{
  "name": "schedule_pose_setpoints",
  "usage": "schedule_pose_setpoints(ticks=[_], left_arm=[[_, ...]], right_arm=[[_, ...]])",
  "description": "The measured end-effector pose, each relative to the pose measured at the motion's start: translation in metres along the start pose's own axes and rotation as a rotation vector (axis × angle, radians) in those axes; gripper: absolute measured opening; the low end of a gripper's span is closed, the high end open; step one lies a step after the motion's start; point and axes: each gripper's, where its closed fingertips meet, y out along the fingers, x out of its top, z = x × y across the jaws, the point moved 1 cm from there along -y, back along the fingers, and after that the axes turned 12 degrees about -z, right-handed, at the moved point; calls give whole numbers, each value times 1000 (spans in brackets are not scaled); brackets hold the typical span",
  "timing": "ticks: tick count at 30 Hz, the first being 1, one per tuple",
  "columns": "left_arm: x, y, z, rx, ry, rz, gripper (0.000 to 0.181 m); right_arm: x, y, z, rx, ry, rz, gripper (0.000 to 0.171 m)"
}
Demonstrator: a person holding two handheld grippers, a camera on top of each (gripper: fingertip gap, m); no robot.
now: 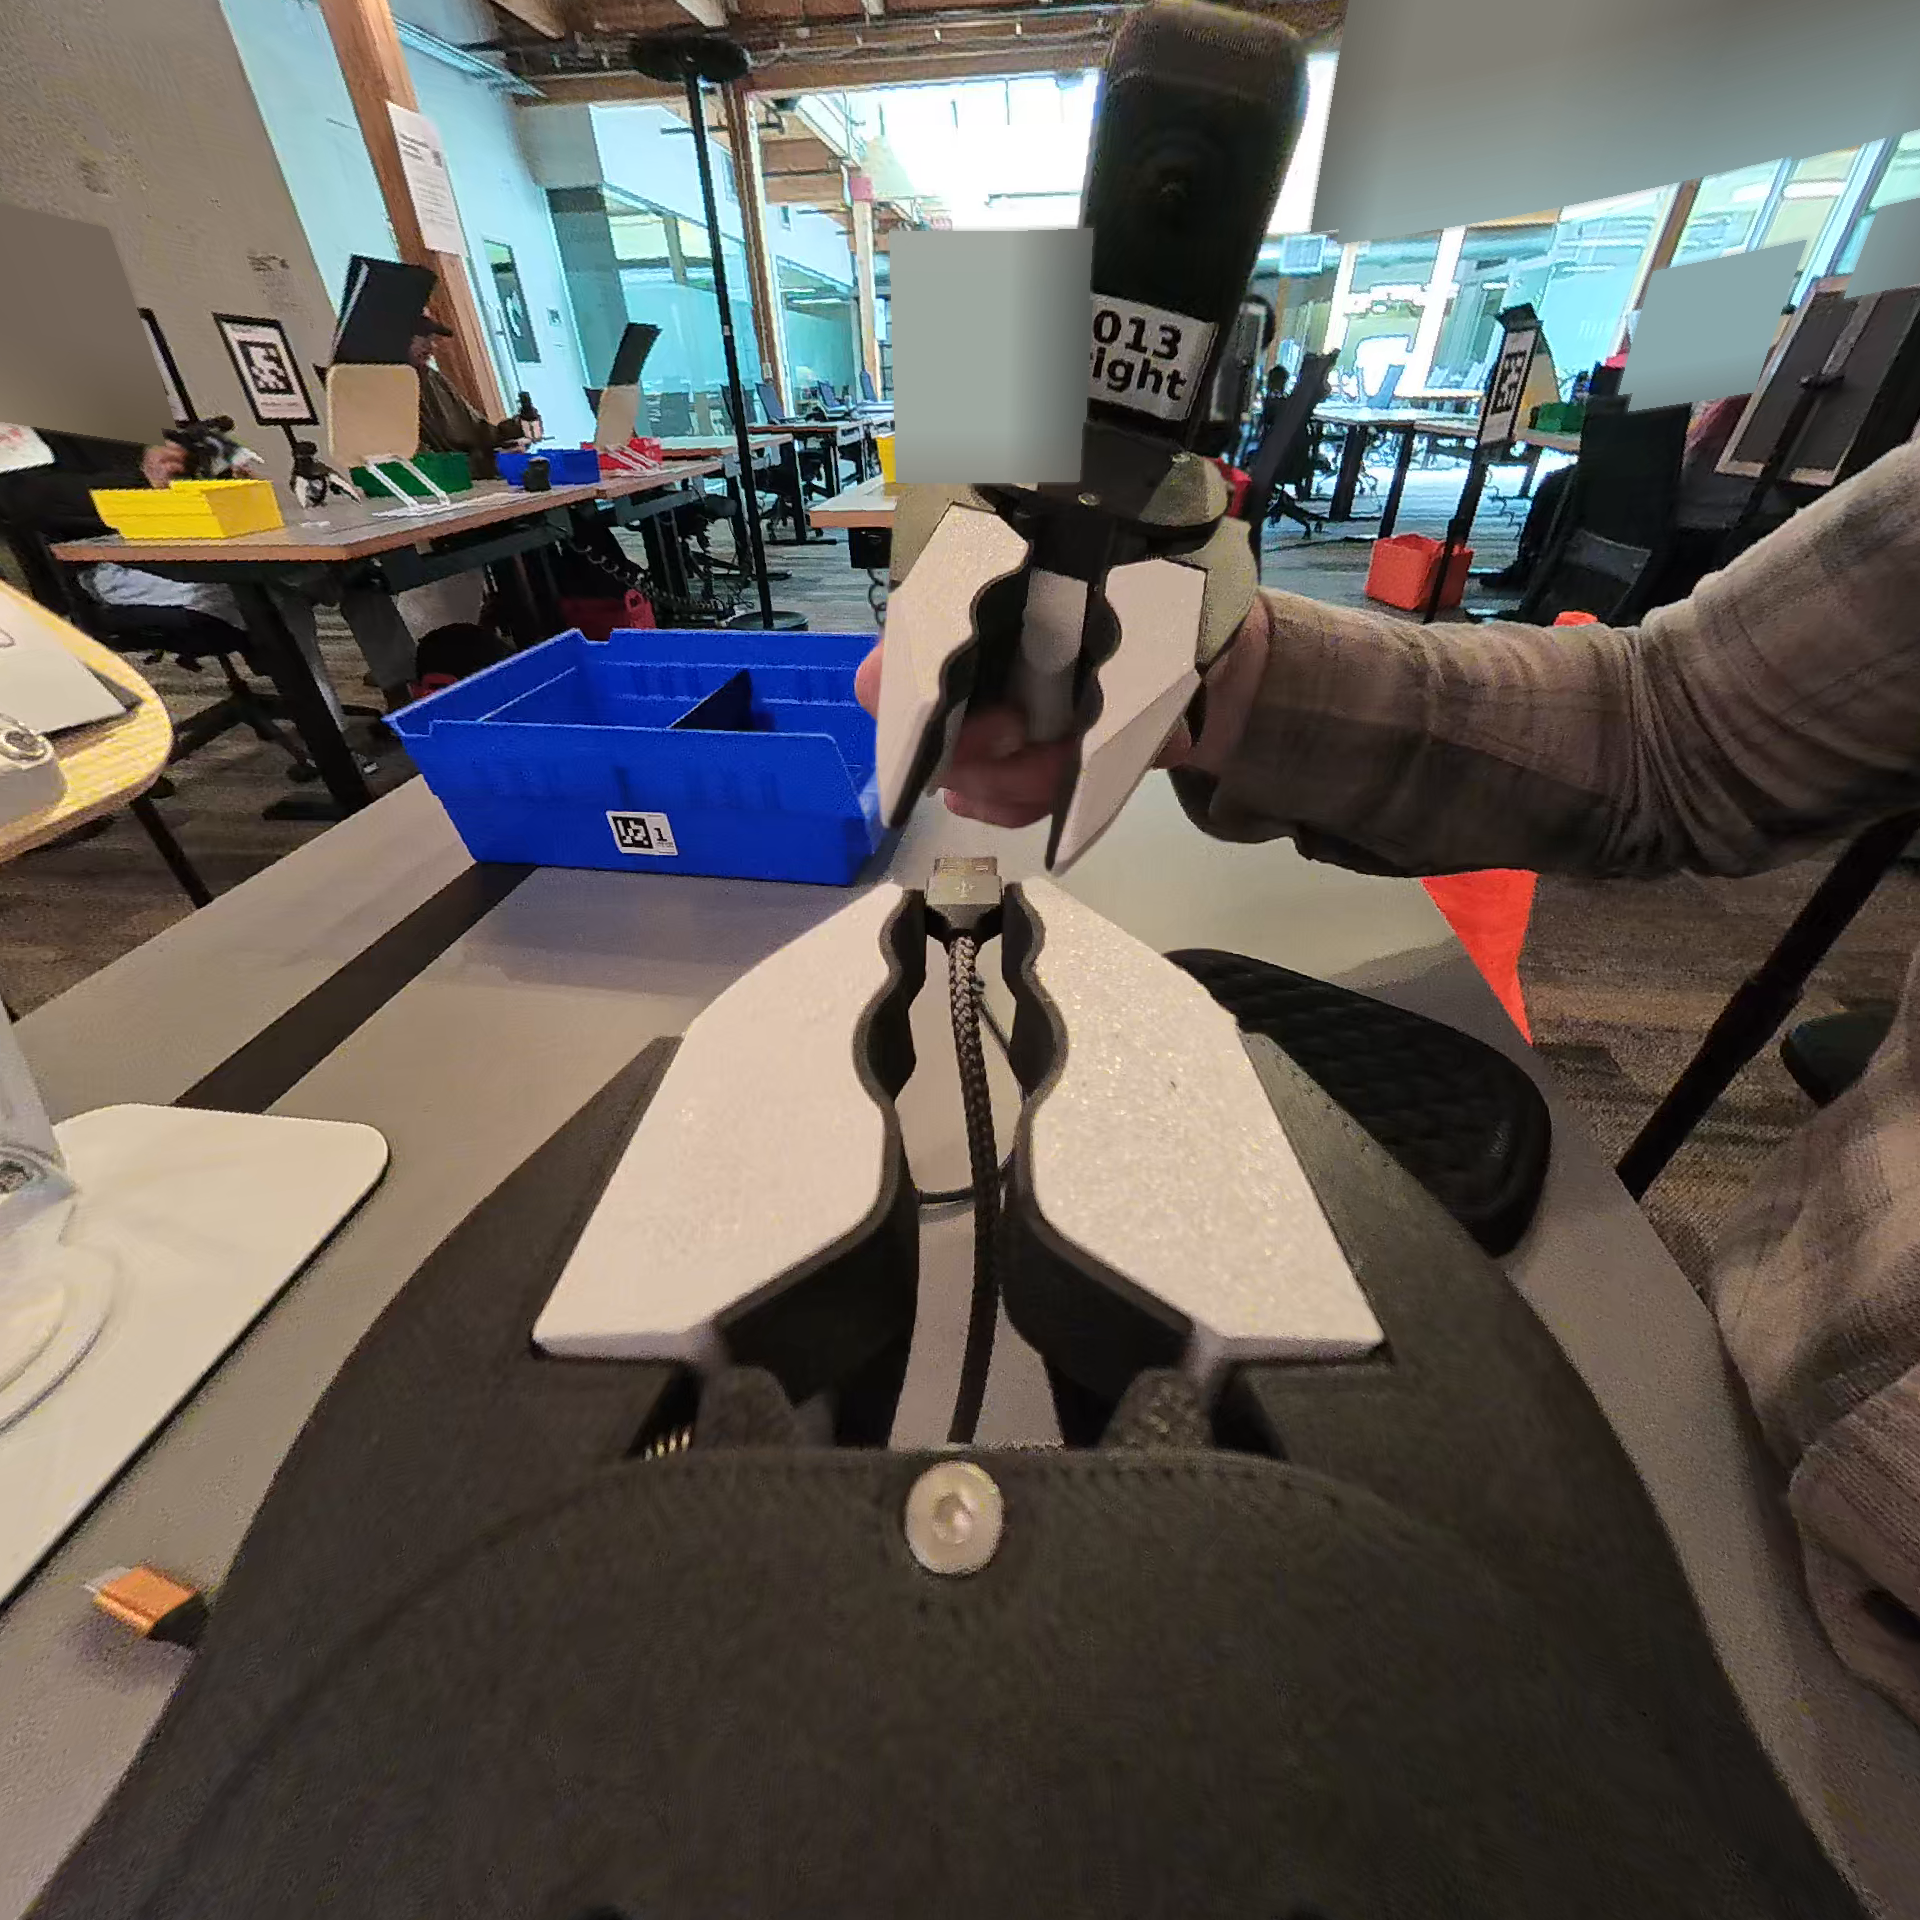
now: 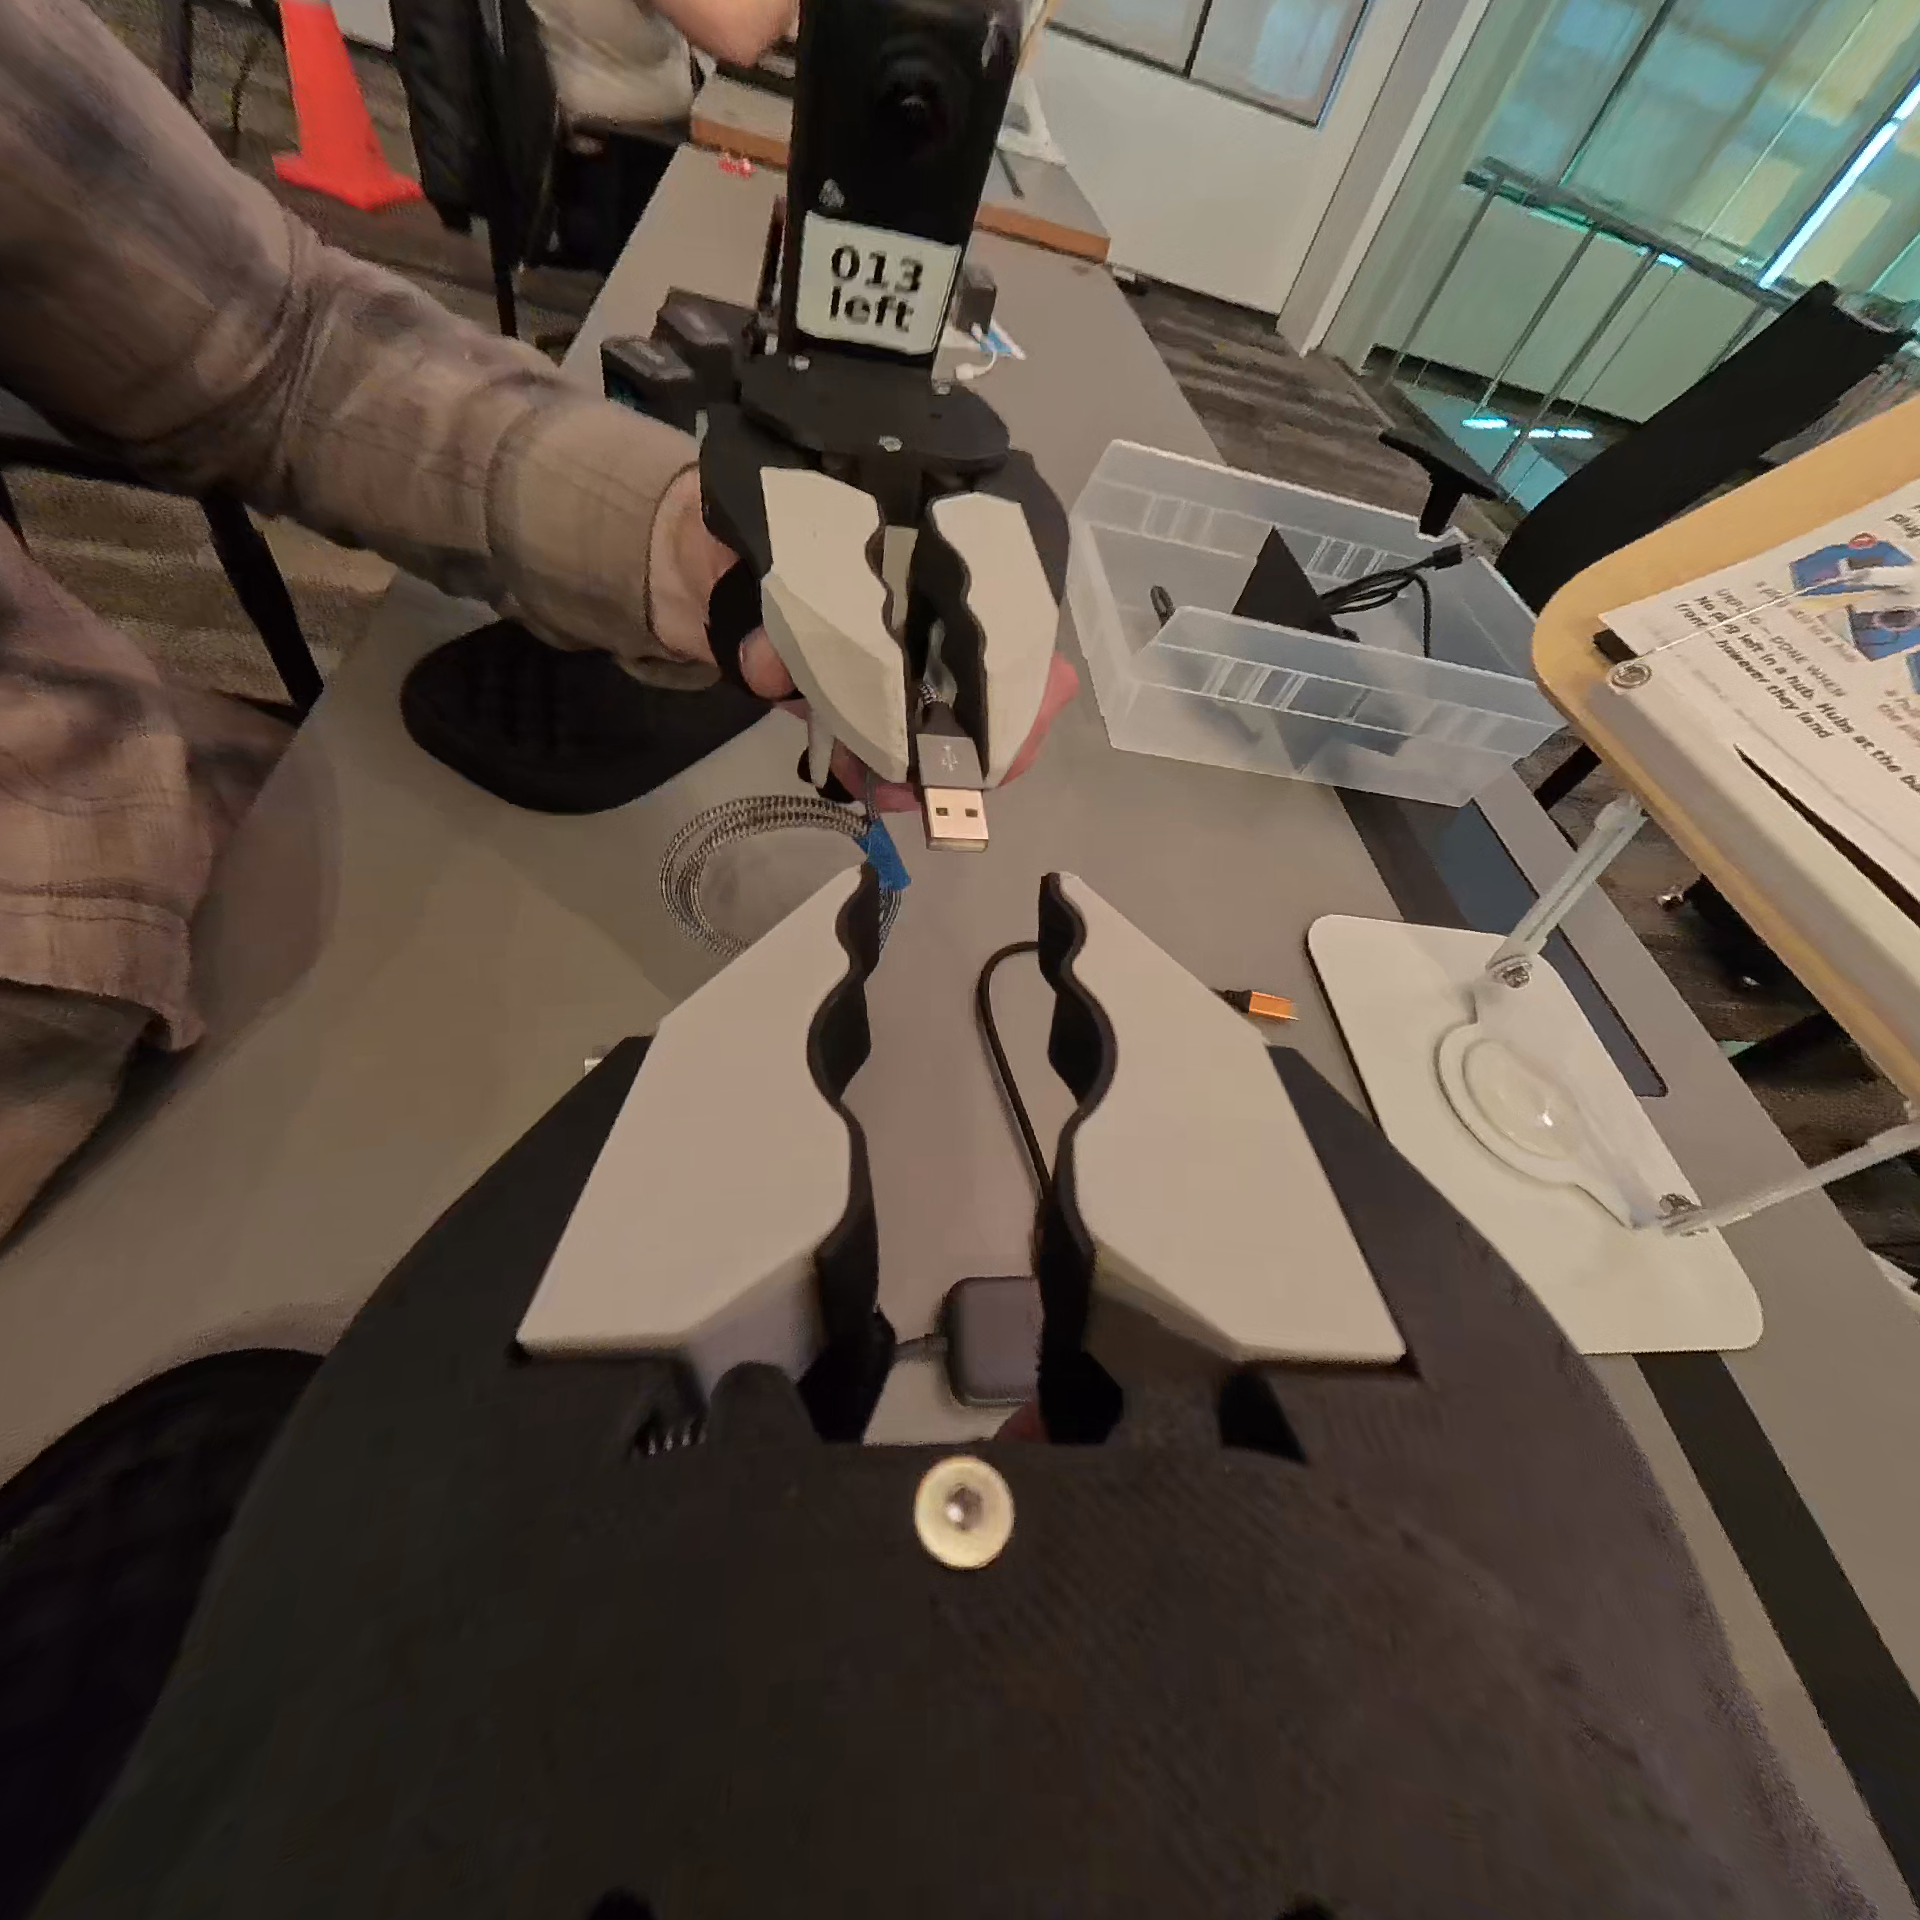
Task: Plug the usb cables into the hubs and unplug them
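My left gripper is shut on a silver USB-A plug, whose braided cable runs back between the fingers. In the right wrist view the left gripper faces me with the plug pointing out of its tips, above the coiled braided cable. My right gripper is open and empty, just short of the plug; it also shows in the left wrist view. A small grey hub with a thin black cable lies on the table under my right fingers.
A blue bin stands behind the grippers. A clear bin with black cables, a white stand base and an orange-tipped plug lie to the right. A black padded rest is on the grey table. The tips of both grippers are at nearly the same place. The small grey hub is about equally far from each gripper, around 20 centimeters.
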Motion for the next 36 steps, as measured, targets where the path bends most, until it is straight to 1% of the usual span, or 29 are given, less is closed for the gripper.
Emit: schedule_pose_setpoints(ticks=[3, 4, 6, 8, 10, 12, 13, 14, 16, 18, 20, 23, 25, 28, 33, 36], left_arm=[[0, 3, -2, -11, 17, 17, 14], [0, 3, -2, -15, 26, 24, 14], [-2, 2, -1, -12, 41, 52, 14], [-3, 0, 4, -8, 52, 88, 14], [-5, -1, 10, -18, 37, 149, 14], [4, 4, 20, 5, 56, 150, 14], [6, 7, 23, 1, 70, 169, 14], [9, 10, 28, 2, 98, 186, 14], [15, 18, 37, -3, 145, 207, 14], [25, 30, 44, -31, 152, 205, 14], [34, 41, 51, -63, 178, 221, 14], [45, 56, 58, -104, 225, 233, 14], [48, 62, 60, -125, 272, 241, 14], [49, 60, 70, -118, 282, 235, 14], [52, 39, 89, -80, 271, 184, 14], [54, 30, 98, -53, 252, 165, 14]], right_arm=[[-2, 5, 3, 20, -11, 21, 29], [-3, 5, 2, 21, -10, 27, 31], [-9, -1, -5, 2, -3, 61, 41], [-26, -11, -17, -33, -14, 171, 55], [-49, -21, -26, -41, -26, 321, 78], [-70, -29, -30, -24, 0, 438, 97], [-81, -32, -32, -14, 15, 495, 105], [-90, -35, -35, -3, 26, 539, 109], [-107, -38, -40, 18, 25, 620, 113], [-125, -40, -45, 42, 15, 699, 116], [-141, -36, -48, 70, 42, 740, 120], [-165, -31, -51, 112, 44, 814, 133], [-176, -27, -53, 131, 51, 842, 135], [-187, -19, -54, 158, 65, 854, 136], [-203, -13, -49, 220, 86, 909, 134], [-205, -9, -49, 234, 99, 918, 133]])
